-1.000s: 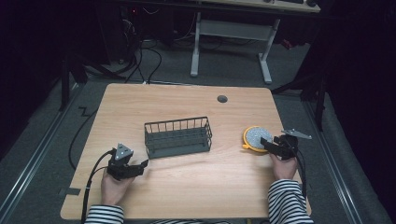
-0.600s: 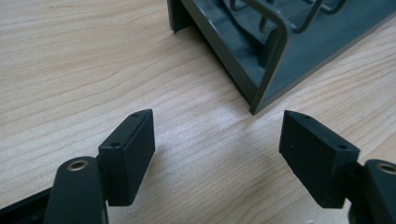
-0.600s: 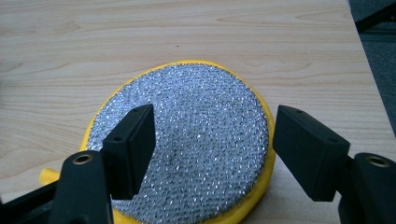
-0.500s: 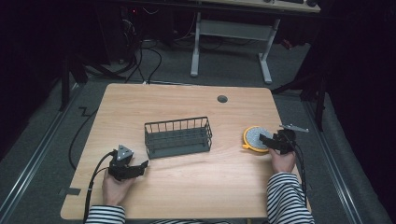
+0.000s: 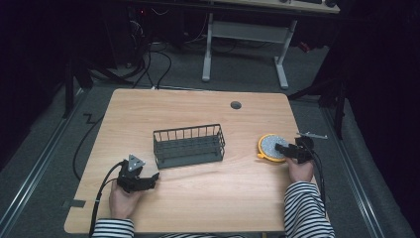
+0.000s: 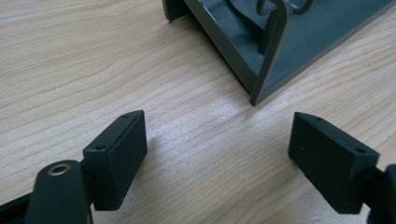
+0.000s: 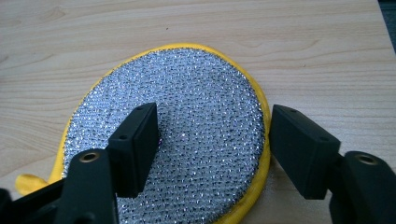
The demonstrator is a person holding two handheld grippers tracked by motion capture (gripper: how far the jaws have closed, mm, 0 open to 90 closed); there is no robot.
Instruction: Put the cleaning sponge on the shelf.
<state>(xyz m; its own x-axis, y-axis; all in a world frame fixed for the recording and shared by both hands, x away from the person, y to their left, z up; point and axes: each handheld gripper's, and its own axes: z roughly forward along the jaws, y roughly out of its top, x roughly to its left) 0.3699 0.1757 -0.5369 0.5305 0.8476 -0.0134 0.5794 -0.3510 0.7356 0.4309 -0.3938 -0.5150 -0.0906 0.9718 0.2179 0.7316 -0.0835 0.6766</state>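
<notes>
Straddling scouring pad edge, right gripper jaws spread; left gripper jaws wide, empty, near basket.

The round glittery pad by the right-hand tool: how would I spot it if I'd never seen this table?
Start at the wooden table and find the dark wire basket near its middle. Look to the basket's right, toward the table's right edge, where the right gripper hovers with open jaws. Under it lies the scouring pad: a flat disc, silvery and sparkling on top with a yellow rim, the one bright thing there.
</notes>
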